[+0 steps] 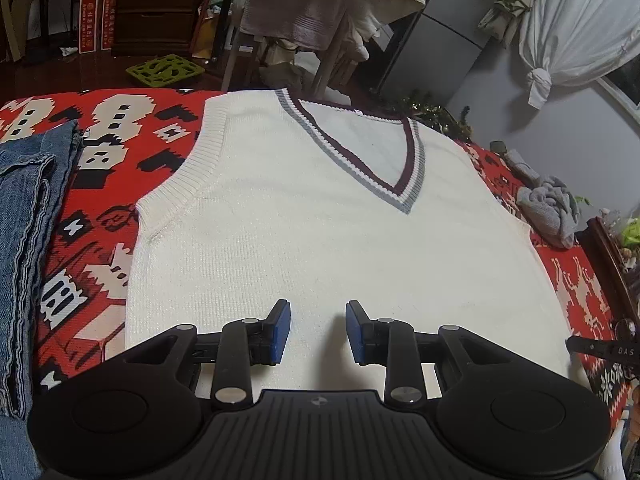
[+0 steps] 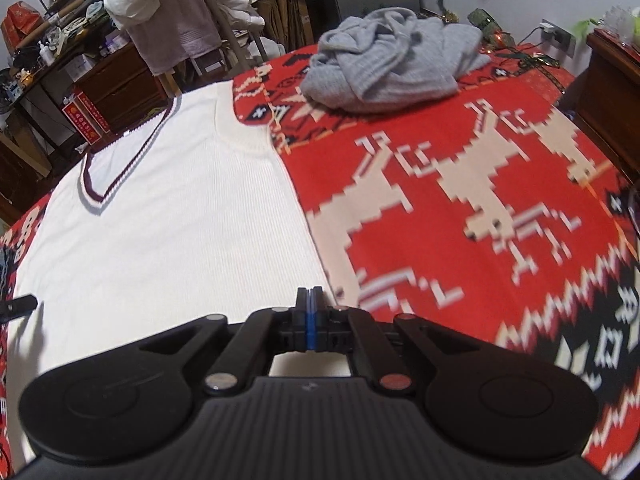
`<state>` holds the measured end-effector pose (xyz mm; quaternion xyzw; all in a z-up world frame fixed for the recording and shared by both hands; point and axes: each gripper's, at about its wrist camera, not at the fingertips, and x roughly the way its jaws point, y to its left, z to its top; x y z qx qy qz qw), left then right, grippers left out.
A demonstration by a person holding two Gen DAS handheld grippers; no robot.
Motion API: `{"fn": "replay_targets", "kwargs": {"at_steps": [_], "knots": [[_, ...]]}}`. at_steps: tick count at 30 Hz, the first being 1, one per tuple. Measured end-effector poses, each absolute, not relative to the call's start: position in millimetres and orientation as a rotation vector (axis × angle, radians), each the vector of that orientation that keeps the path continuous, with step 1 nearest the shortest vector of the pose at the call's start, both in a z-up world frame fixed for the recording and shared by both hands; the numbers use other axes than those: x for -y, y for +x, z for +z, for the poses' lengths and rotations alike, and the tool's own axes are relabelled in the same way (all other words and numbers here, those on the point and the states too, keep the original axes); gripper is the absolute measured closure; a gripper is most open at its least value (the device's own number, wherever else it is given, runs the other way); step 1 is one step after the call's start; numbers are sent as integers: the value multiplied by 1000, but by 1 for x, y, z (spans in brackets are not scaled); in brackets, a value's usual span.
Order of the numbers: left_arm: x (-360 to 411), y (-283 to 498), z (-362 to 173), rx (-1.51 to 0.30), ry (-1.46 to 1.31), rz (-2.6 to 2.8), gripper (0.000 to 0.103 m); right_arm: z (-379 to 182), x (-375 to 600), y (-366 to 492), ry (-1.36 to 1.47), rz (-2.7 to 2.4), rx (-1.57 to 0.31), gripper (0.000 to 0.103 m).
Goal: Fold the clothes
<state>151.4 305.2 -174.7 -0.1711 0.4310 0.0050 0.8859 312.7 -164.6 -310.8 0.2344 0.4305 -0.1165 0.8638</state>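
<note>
a white knit vest [image 1: 320,240] lies flat on the red patterned blanket [image 2: 480,200], v-neck toward the far edge. the left gripper [image 1: 318,330] hovers over its hem, fingers apart and empty. the right gripper [image 2: 311,320] is pressed closed at the vest's right edge (cloth between, cannot tell).

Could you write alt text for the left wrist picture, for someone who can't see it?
A white knit vest lies flat on a red patterned blanket, with the open left gripper above its lower part. Folded jeans lie at the left edge.

Your surroundings beyond the bed

Past the far edge of the red patterned blanket [image 2: 500,152] you see a wooden dresser [image 1: 156,12], a green plastic tray [image 1: 166,70] on the floor, a grey refrigerator [image 1: 436,28] and a knotted white curtain [image 1: 576,28].
</note>
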Motion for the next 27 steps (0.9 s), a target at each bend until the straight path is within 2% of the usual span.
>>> {"fn": "replay_targets", "kwargs": {"at_steps": [5, 10, 20, 27], "knots": [[-299, 145, -170, -905, -356, -7, 73, -303, 157, 300, 490, -274, -913, 101], [-288, 125, -157, -929, -366, -46, 76, -258, 133, 293, 450, -246, -862, 101], [-267, 52, -37, -827, -297, -148, 76, -97, 61, 272, 333, -196, -754, 101], [-274, 5, 51, -800, -350, -176, 76, 20, 11, 231, 345, -209, -738, 100]]}}
